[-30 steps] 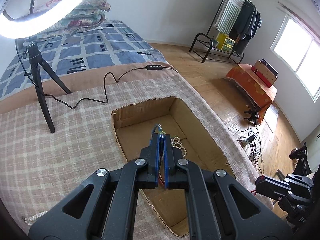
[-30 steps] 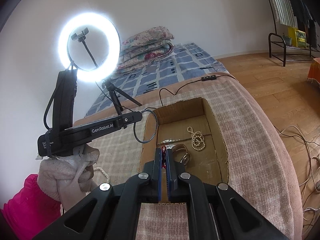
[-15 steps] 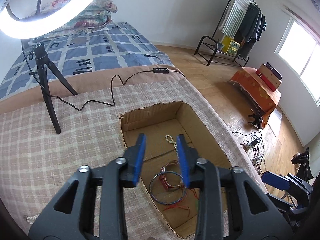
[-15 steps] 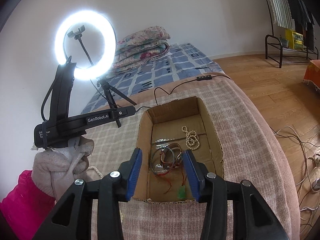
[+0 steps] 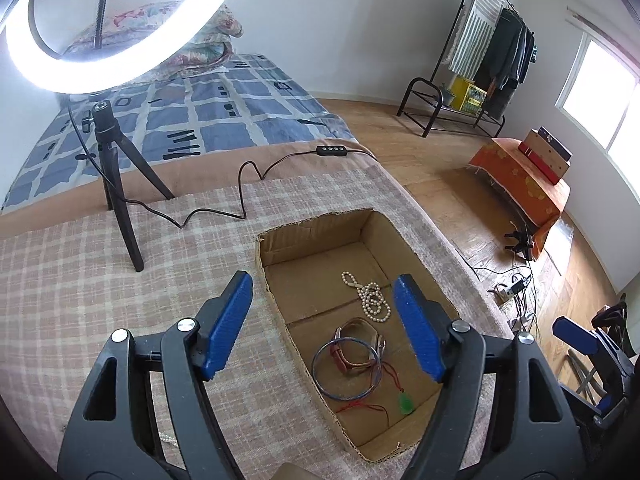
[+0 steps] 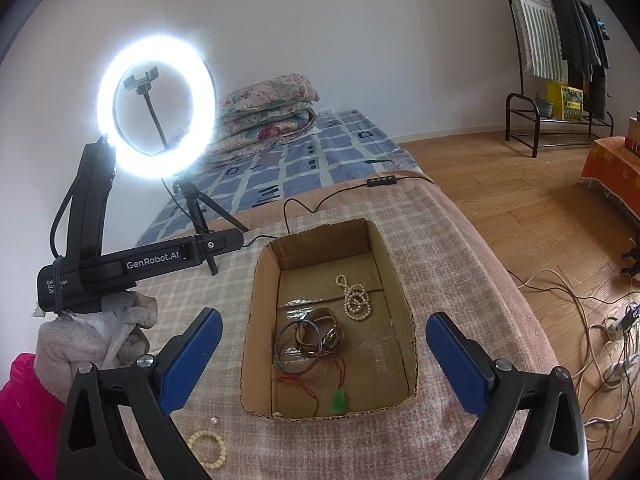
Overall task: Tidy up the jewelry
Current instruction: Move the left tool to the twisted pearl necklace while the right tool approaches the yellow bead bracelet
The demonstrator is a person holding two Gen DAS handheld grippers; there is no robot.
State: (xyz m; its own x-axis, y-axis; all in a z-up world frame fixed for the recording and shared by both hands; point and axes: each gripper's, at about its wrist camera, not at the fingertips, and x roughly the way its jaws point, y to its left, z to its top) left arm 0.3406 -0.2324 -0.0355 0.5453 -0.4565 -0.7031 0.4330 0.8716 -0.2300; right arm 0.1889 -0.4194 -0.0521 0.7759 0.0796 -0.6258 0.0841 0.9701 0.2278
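Left hand-held gripper (image 5: 322, 322): the rear of the black frame is cut off by the picture edge. Its blue-padded jaws are opening, nothing between them, above the open brown cardboard box (image 5: 416, 258). Right hand-held gripper (image 6: 322, 354): jaws opening wide, nothing held, straddling the same box. The box sits sunk in the plaid woven bed cover (image 6: 460, 264), near its right edge. Inside the box lie a white pearl bead strand (image 6: 356, 300), a dark thin round bangle (image 6: 298, 346) overlapping a brown leather strap watch (image 6: 320, 322), and a green pendant on red cord (image 6: 340, 400). A cream bead bracelet (image 6: 208, 448) lies on the cover, partly hidden by the gripper frame.
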